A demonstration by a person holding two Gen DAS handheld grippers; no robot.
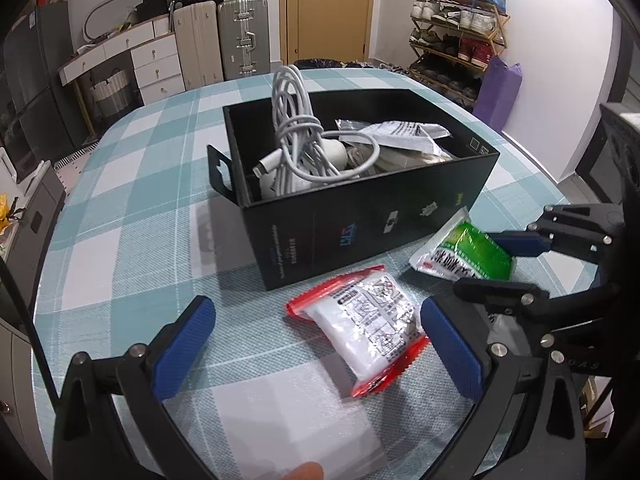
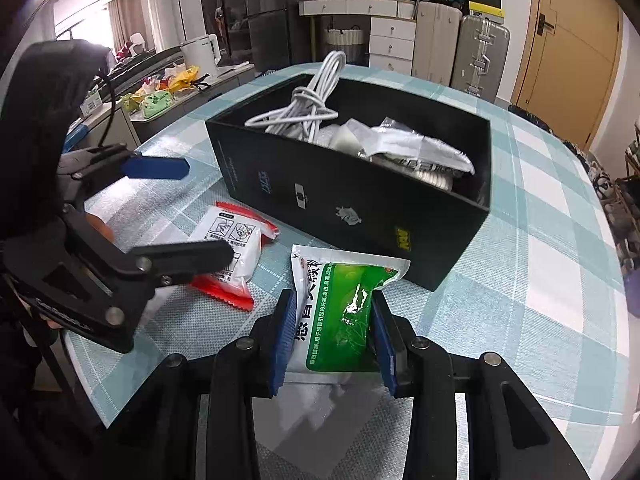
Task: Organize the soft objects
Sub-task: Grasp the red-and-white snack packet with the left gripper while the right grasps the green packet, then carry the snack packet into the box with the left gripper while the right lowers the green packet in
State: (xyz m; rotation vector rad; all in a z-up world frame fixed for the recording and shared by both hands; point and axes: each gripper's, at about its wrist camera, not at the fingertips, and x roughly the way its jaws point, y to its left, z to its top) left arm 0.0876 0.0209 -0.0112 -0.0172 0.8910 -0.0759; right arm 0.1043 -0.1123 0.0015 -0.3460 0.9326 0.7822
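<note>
A black box (image 1: 360, 220) (image 2: 360, 208) stands on the checked table and holds a white cable bundle (image 1: 296, 136) (image 2: 308, 116) and a silver-white packet (image 1: 400, 132) (image 2: 412, 148). A red-edged white packet (image 1: 368, 328) (image 2: 236, 248) lies on the cloth in front of the box. My left gripper (image 1: 316, 344) (image 2: 196, 212) is open, its pads either side of that packet. My right gripper (image 2: 332, 340) (image 1: 496, 264) is shut on a green-and-white packet (image 2: 344, 308) (image 1: 464, 252), which rests on the table beside the box.
Suitcases (image 1: 240, 40), a white drawer unit (image 1: 152, 64) and a shoe rack (image 1: 456, 32) stand beyond the table. A counter with a kettle (image 2: 200, 56) and bright packets is at the left in the right wrist view. Checked cloth (image 1: 140, 200) lies left of the box.
</note>
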